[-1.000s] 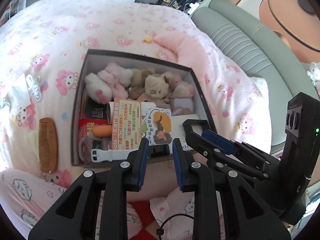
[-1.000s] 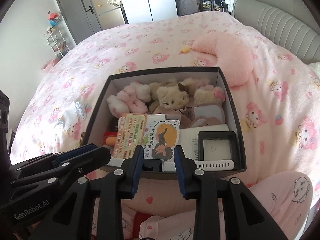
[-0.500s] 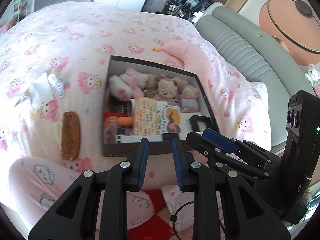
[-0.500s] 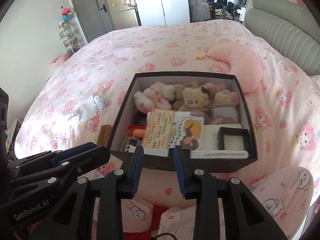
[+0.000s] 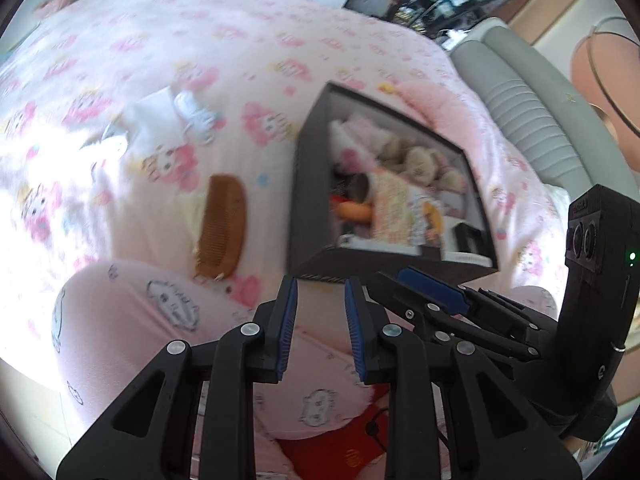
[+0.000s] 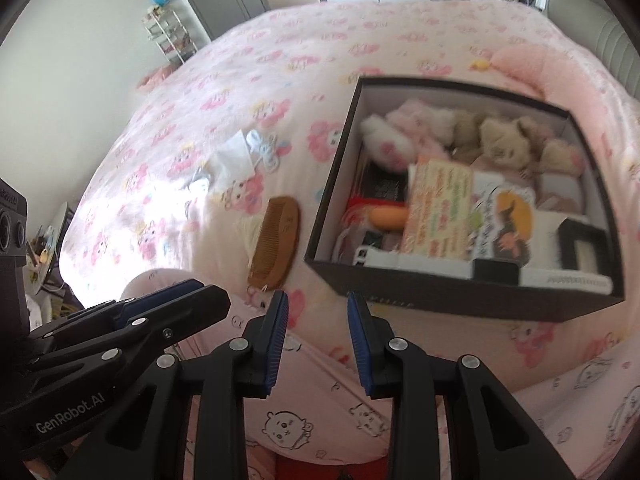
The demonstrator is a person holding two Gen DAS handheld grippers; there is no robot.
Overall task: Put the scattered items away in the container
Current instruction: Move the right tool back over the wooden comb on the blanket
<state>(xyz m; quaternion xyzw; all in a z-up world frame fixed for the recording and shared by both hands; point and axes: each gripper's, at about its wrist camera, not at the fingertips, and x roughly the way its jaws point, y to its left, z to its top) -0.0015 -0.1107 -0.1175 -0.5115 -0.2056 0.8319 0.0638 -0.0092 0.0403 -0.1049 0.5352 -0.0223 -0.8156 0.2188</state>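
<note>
On soft printed quilt (image 6: 224, 92): rigid dark box (image 6: 460, 292), arched wooden comb (image 6: 276, 240) beside; both grippers (image 5: 320, 292) (image 6: 317, 300) part-open, empty.

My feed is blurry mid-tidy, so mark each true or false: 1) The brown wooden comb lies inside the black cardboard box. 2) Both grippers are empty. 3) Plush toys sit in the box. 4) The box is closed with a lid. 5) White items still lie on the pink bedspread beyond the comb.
1) False: the brown wooden comb lies on the pink bedspread, beside the black cardboard box.
2) True: the left gripper and right gripper stand open with nothing between the pads.
3) True: plush toys fill its far end.
4) False: it is open-topped.
5) True: white items lie there.
</note>
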